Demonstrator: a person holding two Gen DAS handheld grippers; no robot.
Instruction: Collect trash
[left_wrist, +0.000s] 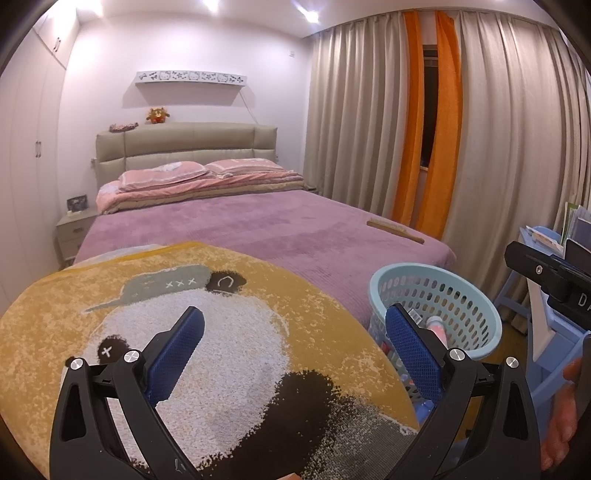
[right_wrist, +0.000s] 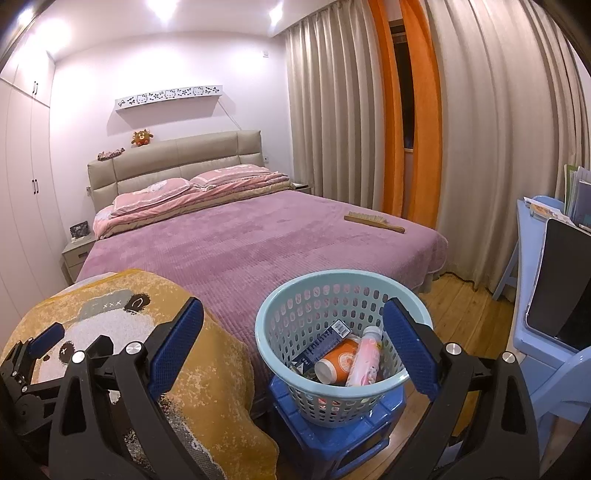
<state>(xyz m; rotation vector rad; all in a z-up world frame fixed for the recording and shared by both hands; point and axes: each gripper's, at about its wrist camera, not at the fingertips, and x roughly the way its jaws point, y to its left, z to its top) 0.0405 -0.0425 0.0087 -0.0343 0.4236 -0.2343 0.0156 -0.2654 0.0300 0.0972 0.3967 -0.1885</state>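
Where the left wrist view looks across the room, a bed (left_wrist: 258, 225) with a purple cover fills the middle, pink pillows (left_wrist: 192, 171) against a beige headboard (left_wrist: 184, 144). A yellow panda blanket (left_wrist: 184, 332) lies on the near end. Beige curtains (left_wrist: 354, 122) with orange panels (left_wrist: 447, 122) line the right wall; a wooden brush (left_wrist: 395, 229) rests near the bed's right edge. The pale blue basket (left_wrist: 376, 291) stands beside the bed, a pink bottle (left_wrist: 437, 326) visible inside. The left hand-held gripper (left_wrist: 295, 350) hovers over the blanket, jaws spread wide, nothing between them. At far right, a person's hand (left_wrist: 565, 402) holds the other tool.

Right wrist view: the basket (right_wrist: 266, 328) sits on a blue stool (right_wrist: 332, 435) on a wooden floor (right_wrist: 469, 306). It holds the pink bottle (right_wrist: 365, 358), an orange cup (right_wrist: 338, 360) and a dark blue packet (right_wrist: 321, 341), all lying tilted. A pale blue surface (right_wrist: 524, 236) at right carries papers. The right hand-held gripper (right_wrist: 295, 350) hangs above the basket's near rim, jaws apart and empty.
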